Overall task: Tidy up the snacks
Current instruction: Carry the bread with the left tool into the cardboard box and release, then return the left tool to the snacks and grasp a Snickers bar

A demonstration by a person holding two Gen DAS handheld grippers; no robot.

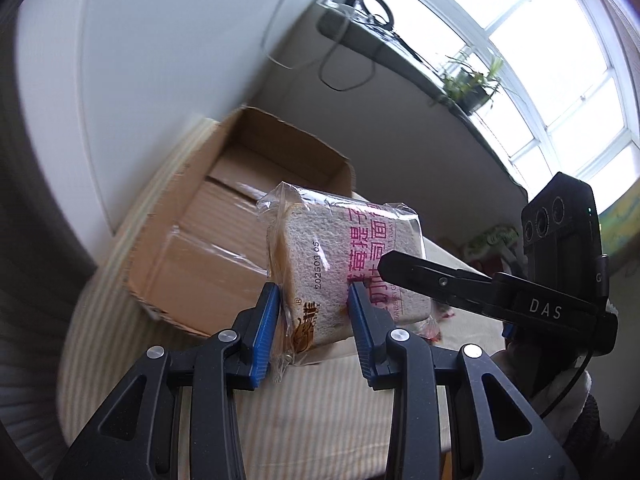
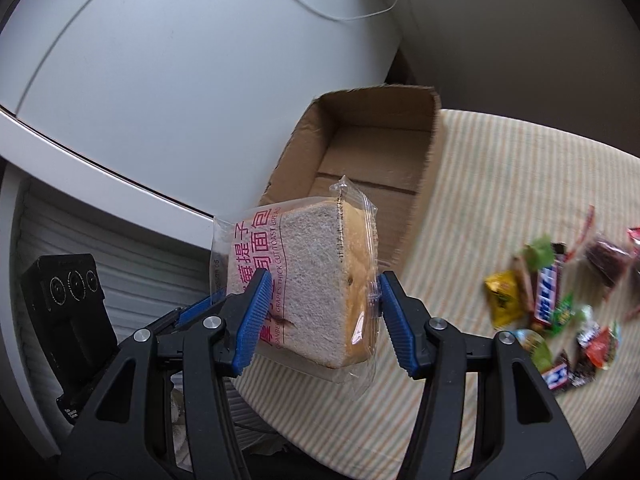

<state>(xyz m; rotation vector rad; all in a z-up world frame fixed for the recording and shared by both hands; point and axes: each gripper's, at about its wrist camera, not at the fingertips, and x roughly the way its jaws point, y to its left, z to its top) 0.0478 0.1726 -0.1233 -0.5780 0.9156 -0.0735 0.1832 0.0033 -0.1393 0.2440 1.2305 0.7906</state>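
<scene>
Just short of the still-empty cardboard box (image 2: pixel 372 168), left gripper (image 1: pixel 313 300) and right gripper (image 2: pixel 322 294) are both clamping the wrapped bread (image 2: pixel 316 280), while loose snacks (image 2: pixel 560 312) are lying beyond, unsorted.

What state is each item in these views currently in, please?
bread packet: sealed, held off the table by both grippers.
left gripper: shut on the bread packet.
right gripper: shut on the bread packet.
cardboard box: open-topped, nothing visible inside.
snack pile: loose on the striped tablecloth, outside the cardboard box.
</scene>
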